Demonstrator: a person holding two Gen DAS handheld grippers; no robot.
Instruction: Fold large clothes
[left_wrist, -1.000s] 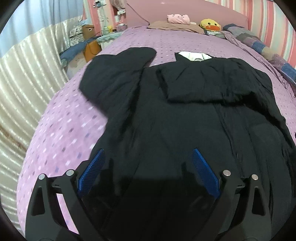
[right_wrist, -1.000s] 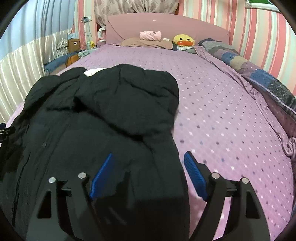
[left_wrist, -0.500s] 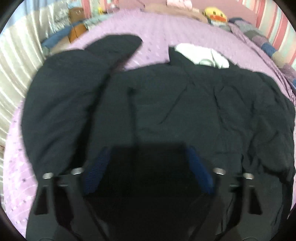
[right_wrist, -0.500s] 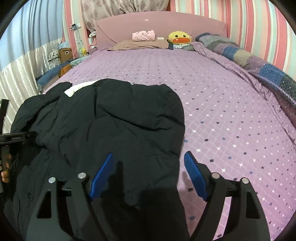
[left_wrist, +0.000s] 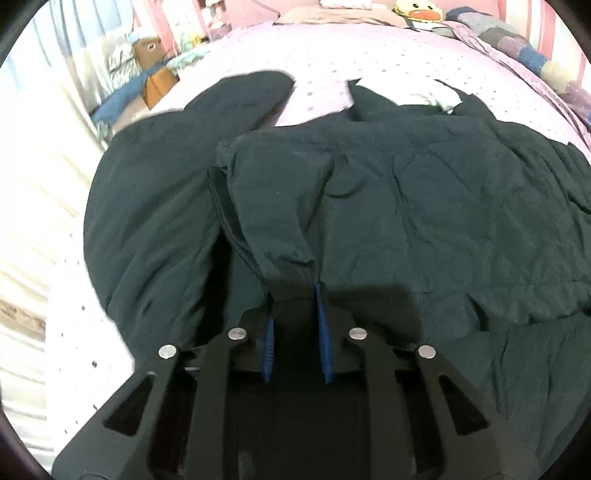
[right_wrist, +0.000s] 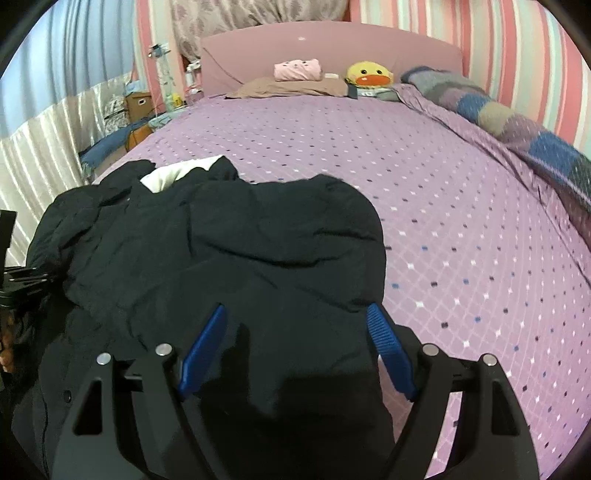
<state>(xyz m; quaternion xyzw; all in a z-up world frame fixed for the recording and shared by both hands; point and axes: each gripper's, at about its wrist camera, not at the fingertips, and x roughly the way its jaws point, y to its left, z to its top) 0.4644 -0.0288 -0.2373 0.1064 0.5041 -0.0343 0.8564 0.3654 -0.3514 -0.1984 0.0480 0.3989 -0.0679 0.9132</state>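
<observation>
Spreading ahead of both grippers, the purple dotted bed (right_wrist: 424, 206) fills most of each view, with a striped wall and pink headboard (right_wrist: 332, 48) far ahead of the right gripper. On the bed lies the black jacket (left_wrist: 424, 206), the largest thing on the sheet; it sits directly ahead of and under the left gripper, and ahead and to the left of the right gripper (right_wrist: 297, 334). Its white lining (left_wrist: 417, 92) shows at the collar, far ahead and slightly right of the left gripper.

A second ago the left gripper (left_wrist: 294, 306) stood wide open above the flat cloth, and half a second ago it was dropping, blurred, onto the fabric. Now its blue pads (left_wrist: 320, 325) are drawn close together on a bunched fold of the jacket's sleeve end (left_wrist: 273, 206), which rises as a raised ridge straight ahead from between the fingers. The other sleeve (left_wrist: 240, 99) lies ahead and to the left, flat on the sheet.

The right gripper has changed little: its jaws remain spread wide with nothing between them, hovering over the jacket's near right edge, much as in both earlier views. The left gripper's black frame (right_wrist: 22, 277) has come further into view at its far left.

A patchwork blanket (right_wrist: 517, 125) runs along the right, and a yellow duck plush (right_wrist: 369, 75) and pink pillow (right_wrist: 297, 70) sit far ahead.
</observation>
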